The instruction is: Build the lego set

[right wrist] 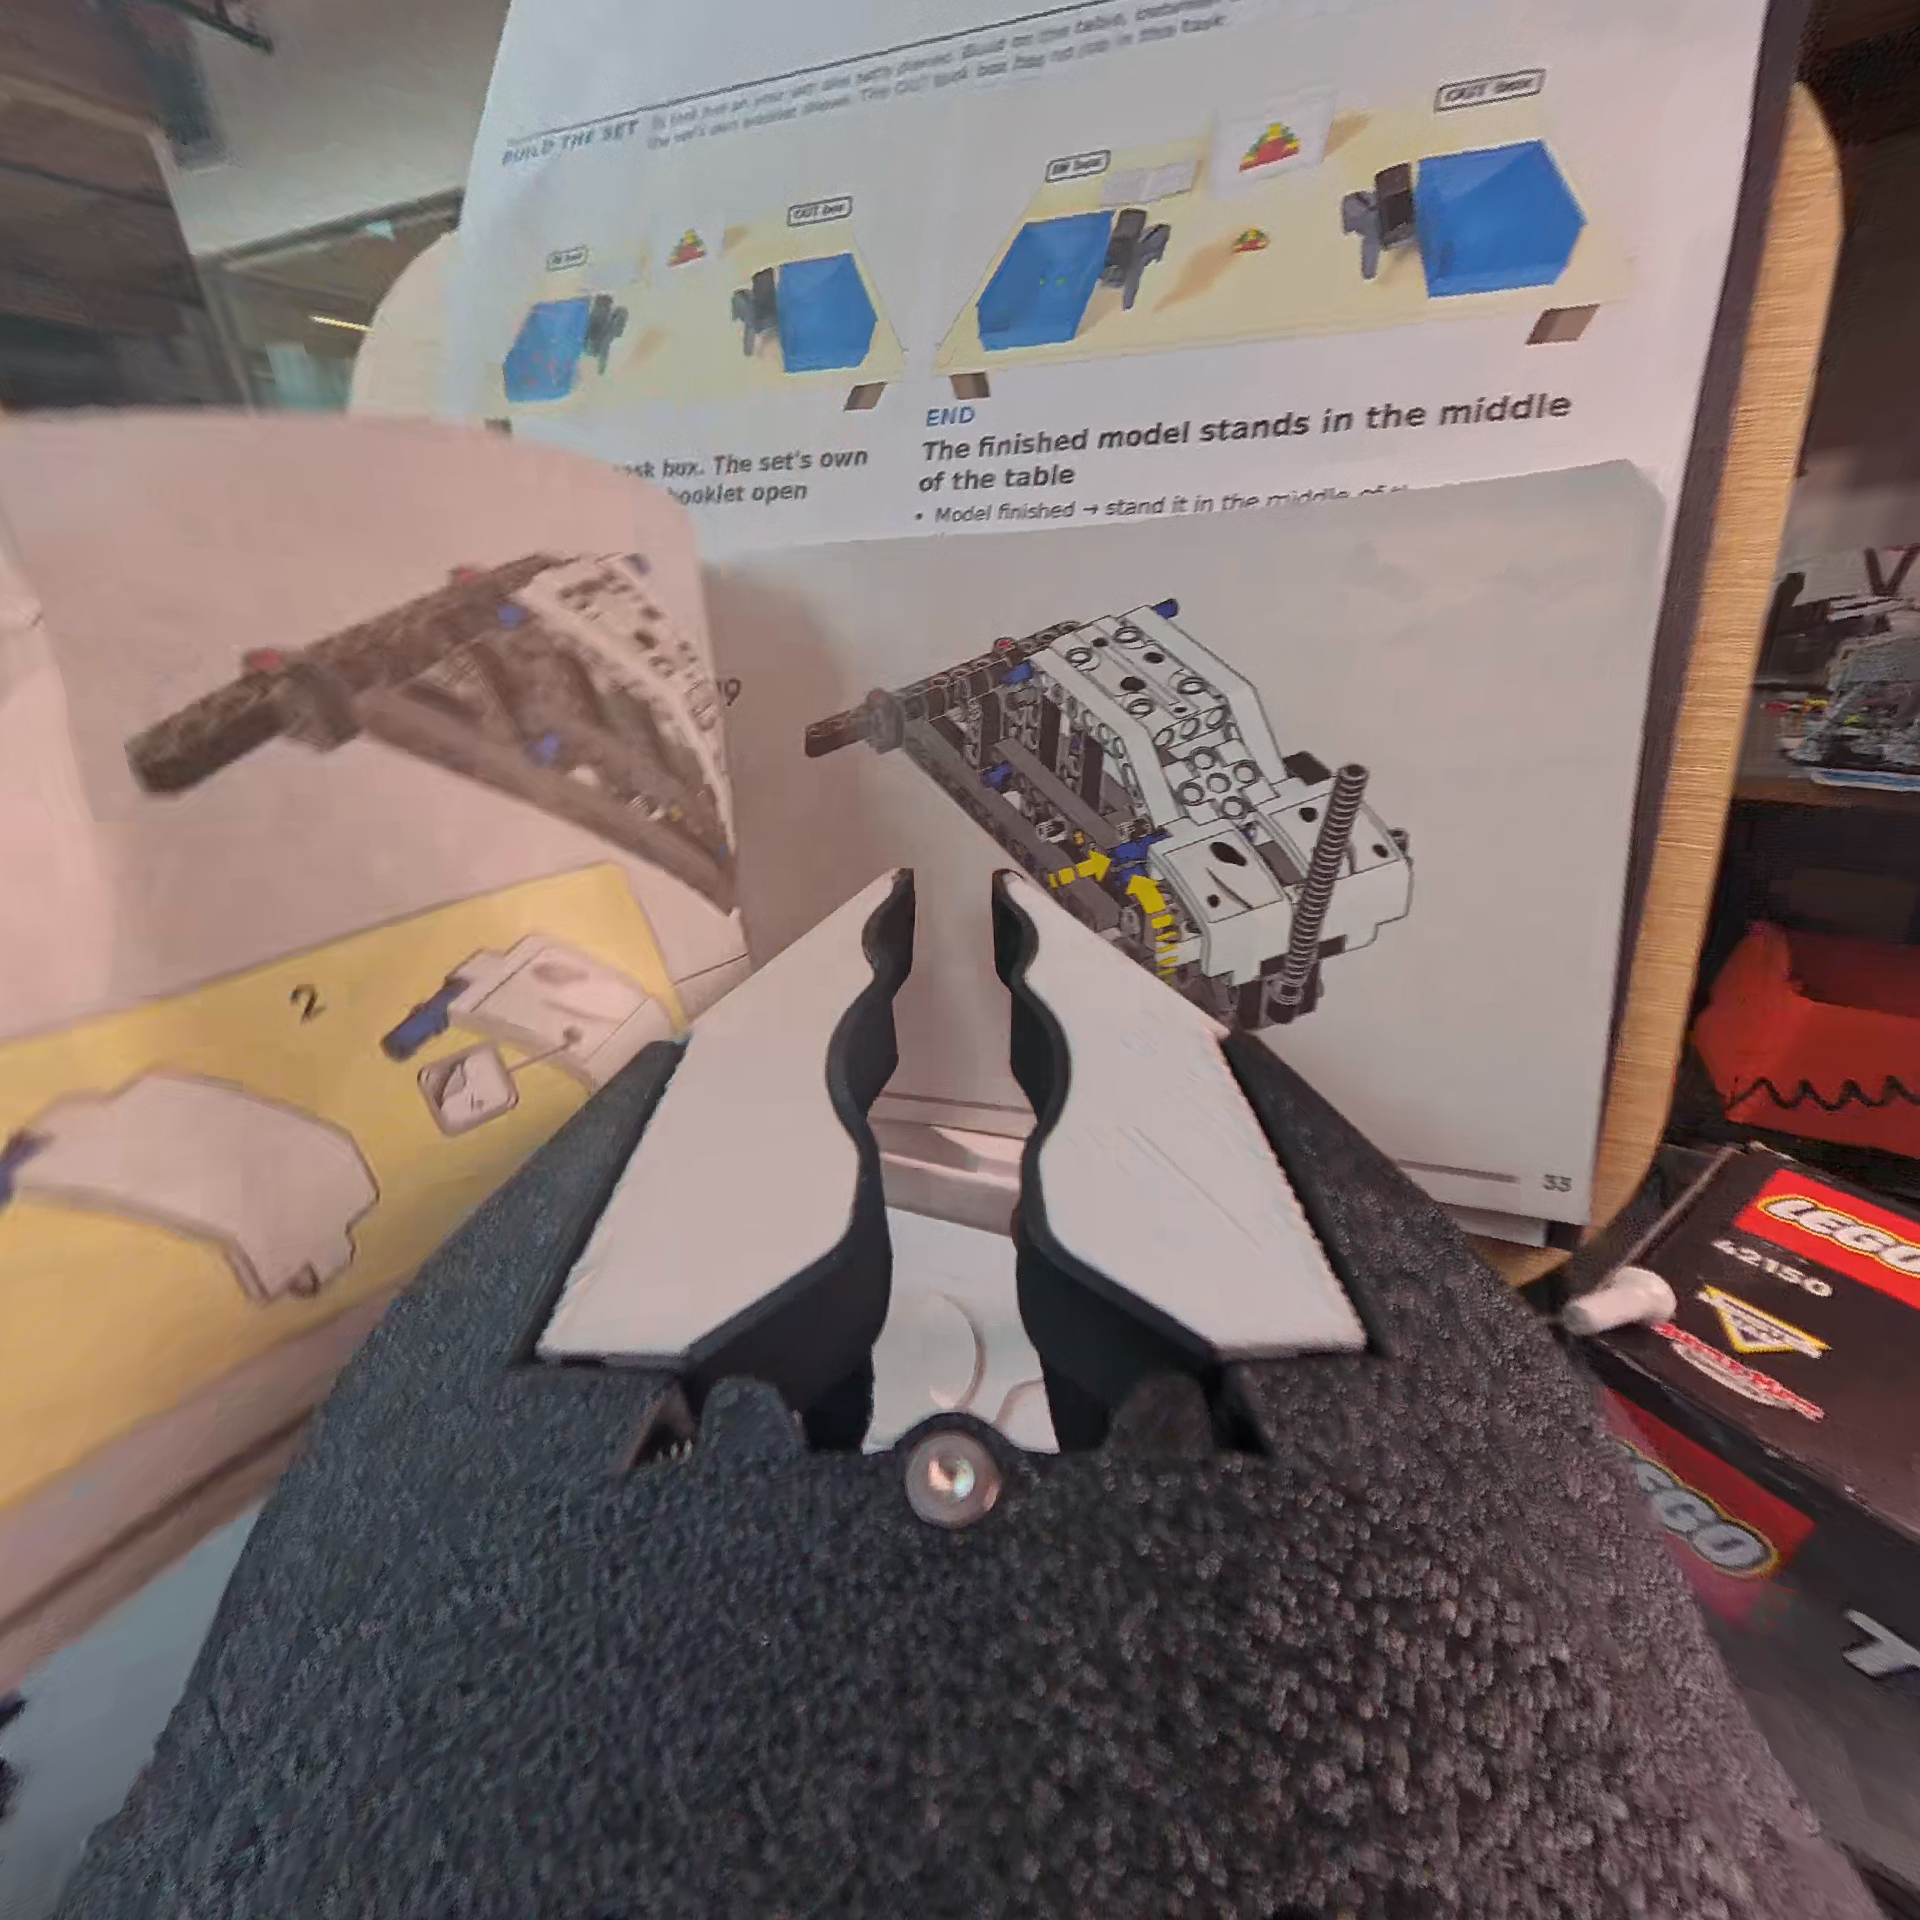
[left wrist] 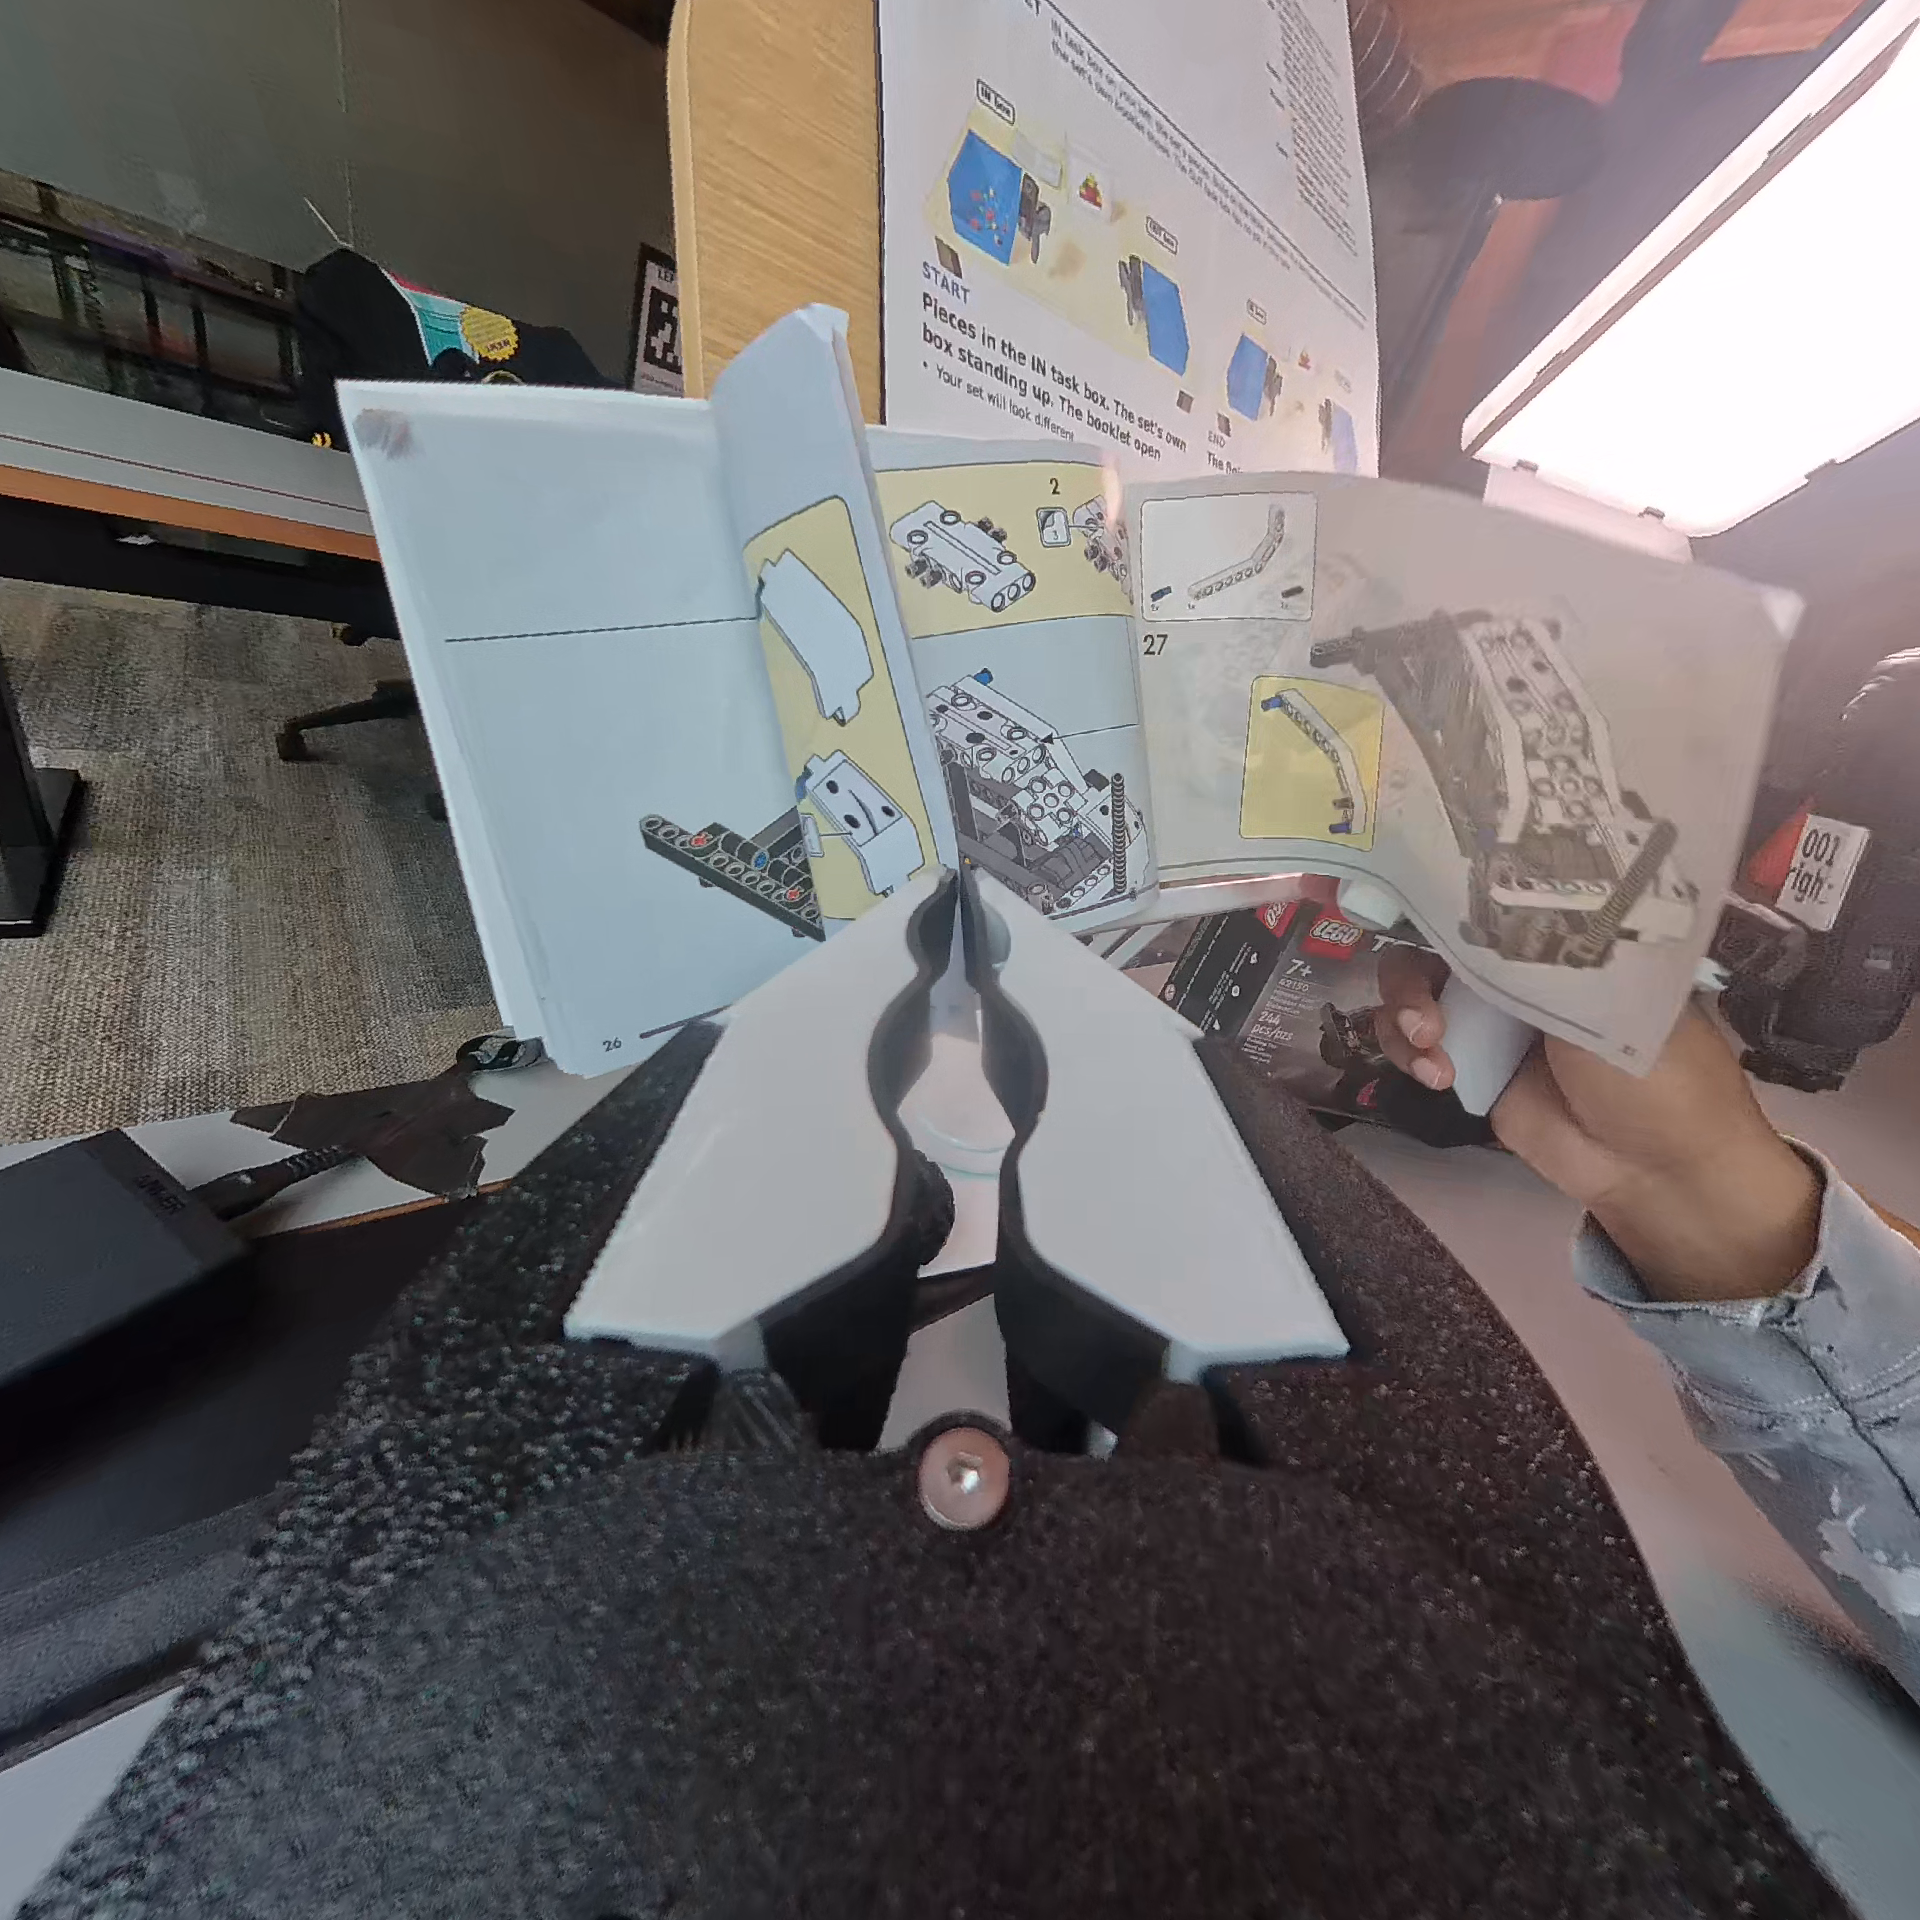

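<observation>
The instruction booklet (left wrist: 582,707) stands open and fanned out in front of a wooden board (left wrist: 779,187). My left gripper (left wrist: 961,906) is shut, its tips pinching the booklet's lower edge near the spine. A bare hand (left wrist: 1621,1122) holds a loose right-hand page (left wrist: 1455,727) by its bottom corner. In the right wrist view my right gripper (right wrist: 951,883) is slightly open and empty, just in front of a booklet page (right wrist: 1247,831) that pictures the model. A blurred page (right wrist: 312,935) curls at the left. No loose bricks show.
A printed task sheet (left wrist: 1122,208) is fixed to the board; it also shows in the right wrist view (right wrist: 1143,312). The black Lego box (left wrist: 1299,966) lies behind the booklet, also seen at the right (right wrist: 1787,1351). A black power brick (left wrist: 94,1247) lies left. A red bin (right wrist: 1818,1029) stands right. To reach the black power brick (left wrist: 94,1247) in a straight line is about 25 cm for my left fingers, about 40 cm for my right.
</observation>
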`<control>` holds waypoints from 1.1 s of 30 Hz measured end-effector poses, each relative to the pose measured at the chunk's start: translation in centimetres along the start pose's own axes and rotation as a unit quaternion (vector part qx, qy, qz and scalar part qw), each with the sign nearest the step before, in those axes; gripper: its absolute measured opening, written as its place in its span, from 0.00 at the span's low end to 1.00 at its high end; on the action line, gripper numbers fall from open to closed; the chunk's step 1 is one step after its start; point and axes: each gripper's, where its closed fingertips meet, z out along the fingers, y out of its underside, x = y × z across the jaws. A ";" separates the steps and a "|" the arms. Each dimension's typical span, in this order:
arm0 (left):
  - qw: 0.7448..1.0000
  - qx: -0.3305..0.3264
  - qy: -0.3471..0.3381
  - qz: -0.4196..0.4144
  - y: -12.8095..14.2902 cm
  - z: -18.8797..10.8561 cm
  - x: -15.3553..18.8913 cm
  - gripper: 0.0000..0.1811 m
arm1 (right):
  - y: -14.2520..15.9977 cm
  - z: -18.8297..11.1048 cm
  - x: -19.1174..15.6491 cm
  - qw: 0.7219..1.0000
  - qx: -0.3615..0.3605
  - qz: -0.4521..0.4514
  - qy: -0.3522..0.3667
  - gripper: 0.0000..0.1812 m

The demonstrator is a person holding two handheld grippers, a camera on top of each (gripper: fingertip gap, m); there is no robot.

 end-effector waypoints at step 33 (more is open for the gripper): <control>0.999 0.026 0.039 0.005 -1.8 -0.5 2.3 0.00 | -1.3 -2.6 6.3 0.965 -0.062 -0.217 0.135 0.22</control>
